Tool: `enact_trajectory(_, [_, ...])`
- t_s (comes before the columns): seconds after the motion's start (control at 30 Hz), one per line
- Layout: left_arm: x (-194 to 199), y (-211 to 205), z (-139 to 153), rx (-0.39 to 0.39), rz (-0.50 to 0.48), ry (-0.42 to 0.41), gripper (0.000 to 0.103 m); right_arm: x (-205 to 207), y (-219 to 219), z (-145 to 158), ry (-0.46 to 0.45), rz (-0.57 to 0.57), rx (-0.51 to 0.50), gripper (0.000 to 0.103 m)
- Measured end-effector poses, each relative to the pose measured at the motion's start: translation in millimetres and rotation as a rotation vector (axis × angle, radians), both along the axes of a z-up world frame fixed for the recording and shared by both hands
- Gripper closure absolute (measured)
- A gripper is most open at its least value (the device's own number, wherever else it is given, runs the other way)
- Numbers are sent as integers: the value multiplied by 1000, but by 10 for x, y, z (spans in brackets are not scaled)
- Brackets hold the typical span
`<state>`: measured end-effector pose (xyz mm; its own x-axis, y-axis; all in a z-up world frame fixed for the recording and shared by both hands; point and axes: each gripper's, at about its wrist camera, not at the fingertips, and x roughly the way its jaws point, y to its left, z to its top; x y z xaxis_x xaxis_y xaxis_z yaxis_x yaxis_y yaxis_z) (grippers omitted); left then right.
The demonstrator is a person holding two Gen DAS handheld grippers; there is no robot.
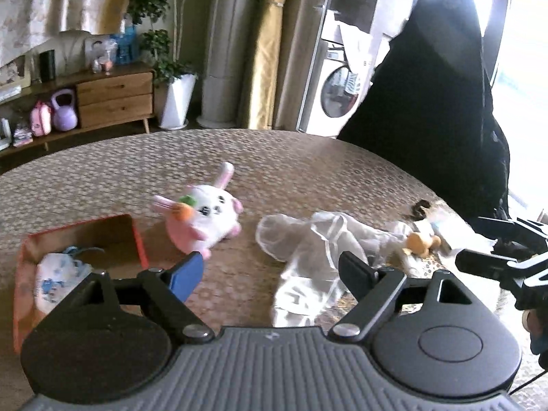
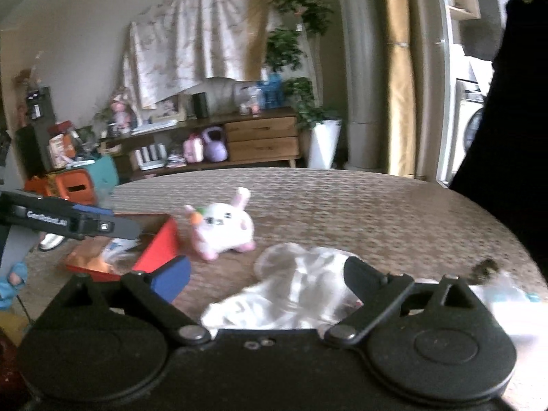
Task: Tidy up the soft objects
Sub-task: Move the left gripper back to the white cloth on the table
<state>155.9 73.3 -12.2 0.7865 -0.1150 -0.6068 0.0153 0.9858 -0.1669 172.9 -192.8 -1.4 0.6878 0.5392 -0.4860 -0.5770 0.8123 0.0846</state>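
Beyond my table [image 1: 308, 164] with its patterned cloth I see a wooden sideboard [image 1: 114, 99], a purple kettlebell [image 1: 64, 109] beneath it, a potted plant [image 1: 176, 101] and a washing machine [image 1: 334, 92].

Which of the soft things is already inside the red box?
The small white pouch with blue print lies in the red box. The plush rabbit and the sheer white cloth lie on the table outside it.

left gripper [image 1: 270, 274] fingers spread wide; right gripper [image 2: 269, 279] likewise
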Motion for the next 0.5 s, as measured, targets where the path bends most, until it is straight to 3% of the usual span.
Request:
enact_trajectory(0.17, [89,-157,-89,-33,-47,-7,3,41,-321,-106,-11,-70,-23,3])
enact_trajectory(0.5, [323,-448,-368,-23,-110,13,2,223,-788,-423,11,-159,-77,3])
